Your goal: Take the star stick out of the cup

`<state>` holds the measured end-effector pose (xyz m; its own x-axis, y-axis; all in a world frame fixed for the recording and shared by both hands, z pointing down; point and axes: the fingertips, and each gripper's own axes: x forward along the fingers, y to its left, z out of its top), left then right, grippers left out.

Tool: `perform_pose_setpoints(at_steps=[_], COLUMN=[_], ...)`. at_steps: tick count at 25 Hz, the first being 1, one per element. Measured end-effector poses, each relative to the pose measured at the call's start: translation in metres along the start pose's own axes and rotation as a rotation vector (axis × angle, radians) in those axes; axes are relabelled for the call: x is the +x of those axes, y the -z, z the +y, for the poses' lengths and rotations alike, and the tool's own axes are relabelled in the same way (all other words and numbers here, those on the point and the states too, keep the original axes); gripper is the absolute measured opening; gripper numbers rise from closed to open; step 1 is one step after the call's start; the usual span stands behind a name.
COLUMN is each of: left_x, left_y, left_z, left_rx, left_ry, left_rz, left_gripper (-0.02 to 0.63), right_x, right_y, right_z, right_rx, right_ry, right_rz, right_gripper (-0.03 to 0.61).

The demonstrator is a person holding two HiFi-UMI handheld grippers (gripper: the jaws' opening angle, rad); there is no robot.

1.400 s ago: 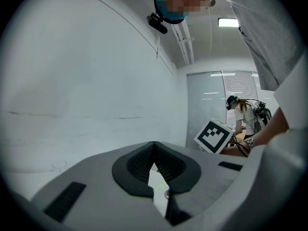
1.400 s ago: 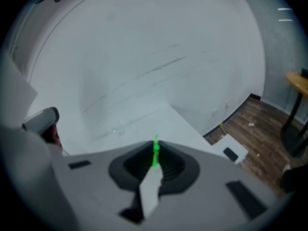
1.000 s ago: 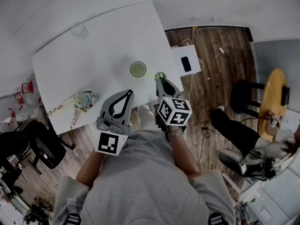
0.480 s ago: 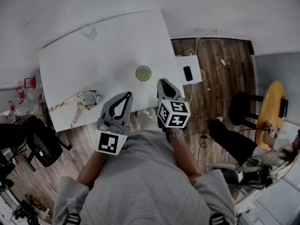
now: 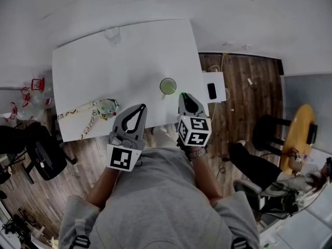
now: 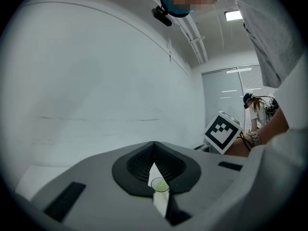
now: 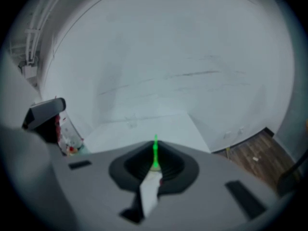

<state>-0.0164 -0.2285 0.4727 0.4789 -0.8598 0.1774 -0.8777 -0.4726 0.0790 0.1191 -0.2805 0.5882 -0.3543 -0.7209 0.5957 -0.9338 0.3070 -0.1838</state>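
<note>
A clear cup (image 5: 167,86) with green inside stands near the front right of the white table (image 5: 104,71). My right gripper (image 5: 183,95) is just right of and nearer than the cup, shut on the thin green star stick (image 5: 182,93). In the right gripper view the stick (image 7: 155,154) stands upright between the closed tips of the right gripper (image 7: 155,163). My left gripper (image 5: 141,108) hovers at the table's front edge, shut and holding nothing. Through the left gripper (image 6: 154,146), the cup (image 6: 160,184) shows below the joined tips.
A colourful toy with a patterned cord (image 5: 106,108) lies at the table's front left. A clear glass (image 5: 111,33) stands at the far edge. A phone (image 5: 212,91) rests on a white box to the right. A black chair (image 5: 44,157) stands left, and a seated person (image 5: 259,167) is at the right.
The head view has shifted, so the table and cup sit lower and further right in the frame. Both grippers keep their pose, with the stick still held beside the cup.
</note>
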Motion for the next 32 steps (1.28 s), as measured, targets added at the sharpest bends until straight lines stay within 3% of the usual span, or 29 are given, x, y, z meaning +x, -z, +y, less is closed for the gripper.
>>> perform_pose_setpoints(at_steps=[32], left_x=[-0.083], left_y=[0.004], left_z=[-0.007], left_rx=[0.018], left_ry=[0.096], left_rz=[-0.05], left_gripper=[0.031], right_x=[-0.08], right_y=[0.011], right_z=[0.04], right_rx=[-0.042], right_ry=[0.16], right_rz=[-0.139], right_gripper=[0.044])
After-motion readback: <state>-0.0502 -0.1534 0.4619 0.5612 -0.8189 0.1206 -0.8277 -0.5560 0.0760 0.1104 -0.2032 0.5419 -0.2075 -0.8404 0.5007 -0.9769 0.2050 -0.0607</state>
